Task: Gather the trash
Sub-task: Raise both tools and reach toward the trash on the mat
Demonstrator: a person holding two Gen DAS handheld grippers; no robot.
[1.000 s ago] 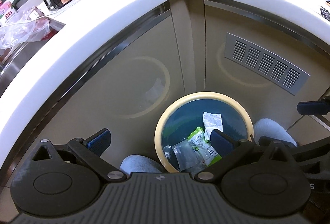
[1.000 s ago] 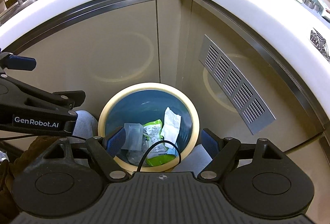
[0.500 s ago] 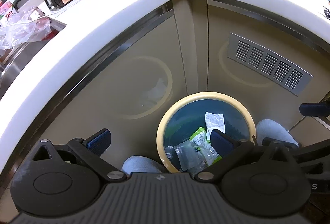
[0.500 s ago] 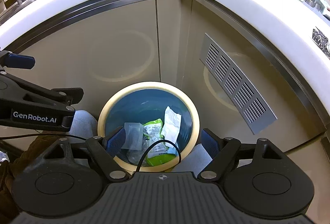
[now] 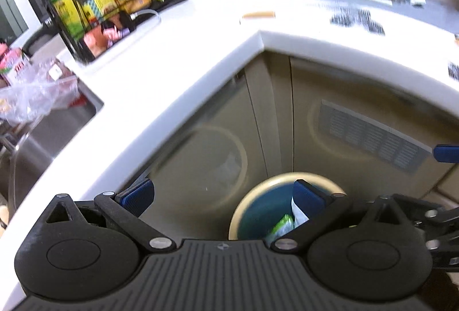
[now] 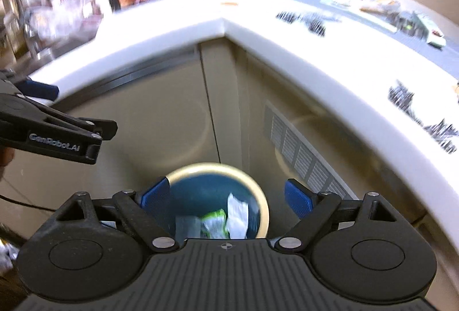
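Holding perhaps three wrappers (image 6: 221,222), one bin (image 6: 265,213) stands

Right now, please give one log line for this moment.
left tool: open, empty | right tool: open, empty | bin: holds wrappers | counter: litter remains

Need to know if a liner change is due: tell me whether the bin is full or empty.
Neither: the bin holds a few wrappers at the bottom, with bare blue wall above them.
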